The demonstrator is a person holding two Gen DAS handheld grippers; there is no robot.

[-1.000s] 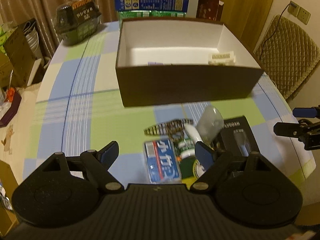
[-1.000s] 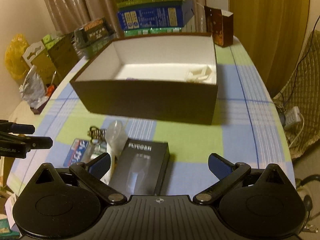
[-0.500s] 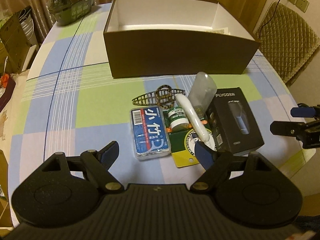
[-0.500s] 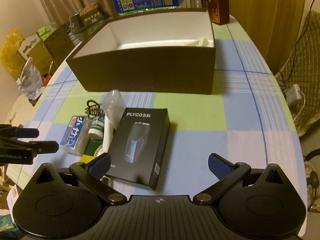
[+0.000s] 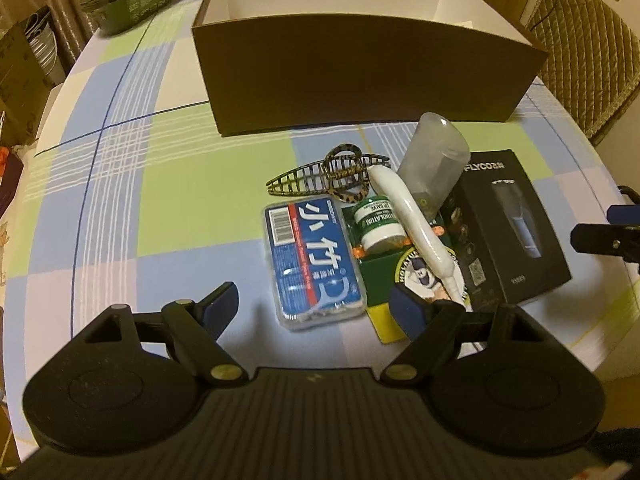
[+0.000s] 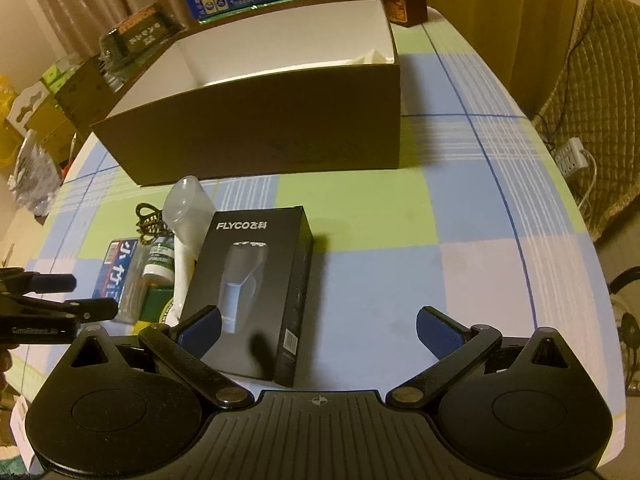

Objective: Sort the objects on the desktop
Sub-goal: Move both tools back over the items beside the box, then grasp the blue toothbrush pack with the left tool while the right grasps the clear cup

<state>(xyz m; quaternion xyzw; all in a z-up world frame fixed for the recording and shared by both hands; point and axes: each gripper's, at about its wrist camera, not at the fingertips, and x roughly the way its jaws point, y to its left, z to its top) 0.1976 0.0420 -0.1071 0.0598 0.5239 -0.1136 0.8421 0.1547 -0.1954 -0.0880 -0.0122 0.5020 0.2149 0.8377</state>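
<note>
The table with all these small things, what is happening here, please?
A person holds a claw in each hand above a checked tablecloth to sort a pile of small items. The left claw is open over a blue floss case; the right claw is open over a black shaver box. Neither holds anything. A hair clip, a green-labelled jar and a white tube lie in the pile. The brown box behind is nearly empty.
</note>
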